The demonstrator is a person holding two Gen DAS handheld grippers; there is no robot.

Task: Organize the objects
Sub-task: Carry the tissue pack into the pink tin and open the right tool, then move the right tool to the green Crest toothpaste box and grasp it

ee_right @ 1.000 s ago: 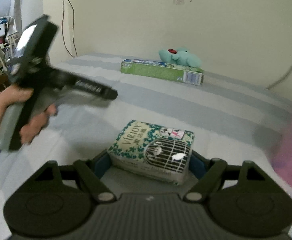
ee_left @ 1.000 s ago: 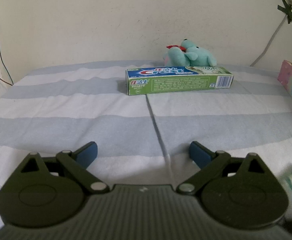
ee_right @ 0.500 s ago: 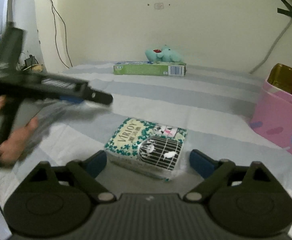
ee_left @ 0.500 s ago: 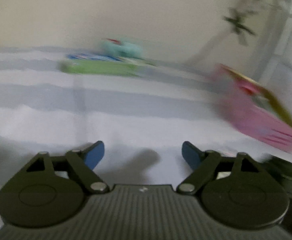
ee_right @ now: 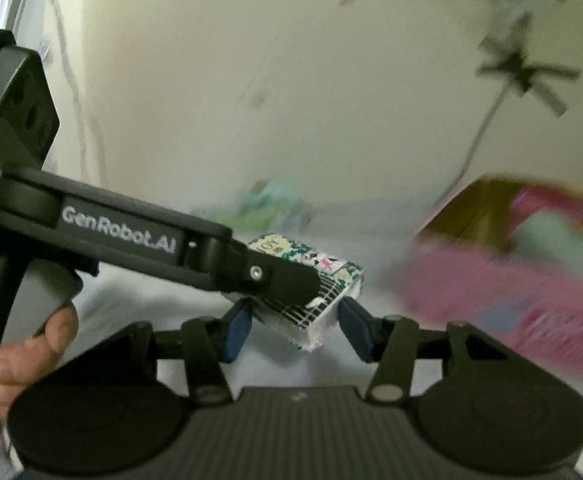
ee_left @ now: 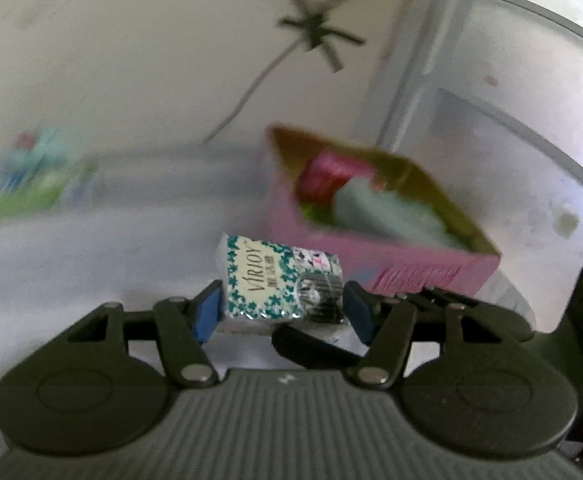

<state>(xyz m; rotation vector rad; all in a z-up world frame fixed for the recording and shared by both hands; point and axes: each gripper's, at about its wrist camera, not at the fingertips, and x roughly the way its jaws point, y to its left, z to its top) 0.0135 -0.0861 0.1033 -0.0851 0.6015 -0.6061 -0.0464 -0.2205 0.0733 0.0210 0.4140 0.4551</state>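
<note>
One open pink cardboard box (ee_left: pixel 375 254), holding a red item and a pale teal one, sits just behind one green-floral tissue pack (ee_left: pixel 277 282). Left gripper (ee_left: pixel 281 316) clamps the pack. Right gripper (ee_right: pixel 293 330) straddles it; contact unclear. Background blurred.

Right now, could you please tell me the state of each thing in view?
tissue pack: held, tilted
left gripper: shut on the tissue pack
right gripper: flanks the tissue pack, grip unclear
pink box: open, items inside
</note>
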